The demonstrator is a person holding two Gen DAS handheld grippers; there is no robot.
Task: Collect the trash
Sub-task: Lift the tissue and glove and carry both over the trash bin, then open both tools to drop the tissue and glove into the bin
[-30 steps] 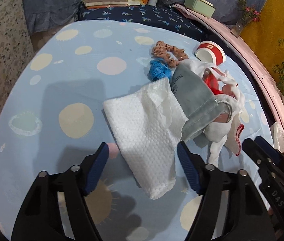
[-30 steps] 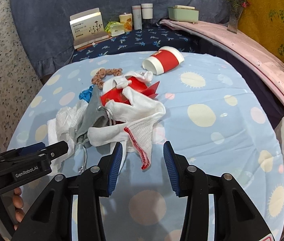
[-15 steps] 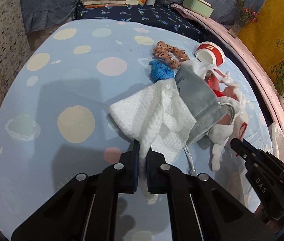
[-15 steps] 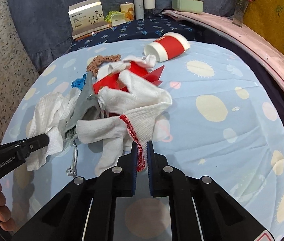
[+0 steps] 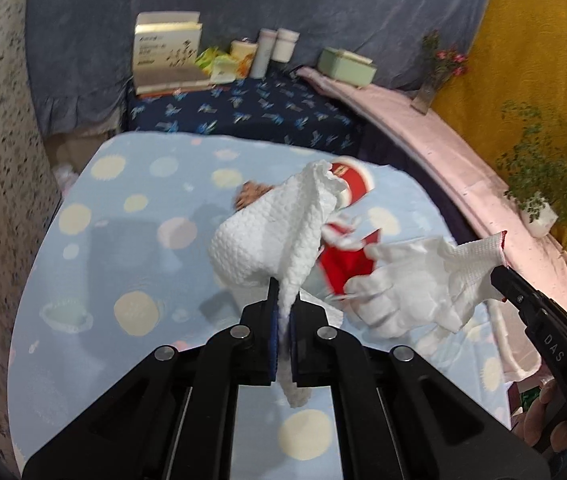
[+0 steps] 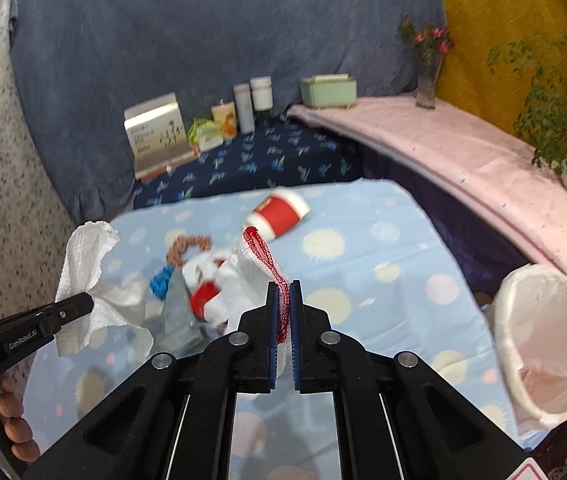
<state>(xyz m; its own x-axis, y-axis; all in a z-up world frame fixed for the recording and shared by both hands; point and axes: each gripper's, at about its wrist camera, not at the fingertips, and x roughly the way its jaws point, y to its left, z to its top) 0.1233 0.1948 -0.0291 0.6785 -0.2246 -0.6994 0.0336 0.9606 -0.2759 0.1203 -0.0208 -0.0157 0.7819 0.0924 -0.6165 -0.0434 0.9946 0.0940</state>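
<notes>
My left gripper (image 5: 283, 312) is shut on a white paper towel (image 5: 267, 236) and holds it up above the table; it also shows in the right wrist view (image 6: 83, 280). My right gripper (image 6: 283, 312) is shut on the red-trimmed cuff of a white glove (image 6: 259, 256), lifted off the table; the glove hangs at the right of the left wrist view (image 5: 415, 284). Below lie a red paper cup (image 6: 279, 216), red scraps (image 5: 343, 264), a grey pouch (image 6: 179, 316), a blue item (image 6: 161, 282) and a brown scrunchie (image 6: 187, 246).
A bin lined with a white bag (image 6: 547, 344) stands off the table's right edge. The table has a light blue dotted cloth (image 6: 363, 264). Boxes and bottles (image 6: 251, 100) stand on a dark blue surface behind. A pink shelf (image 6: 463, 148) with plants runs along the right.
Both grippers closed on their items, then rose, lifting the paper towel and the glove off the table. The views tilted up toward the back wall.
</notes>
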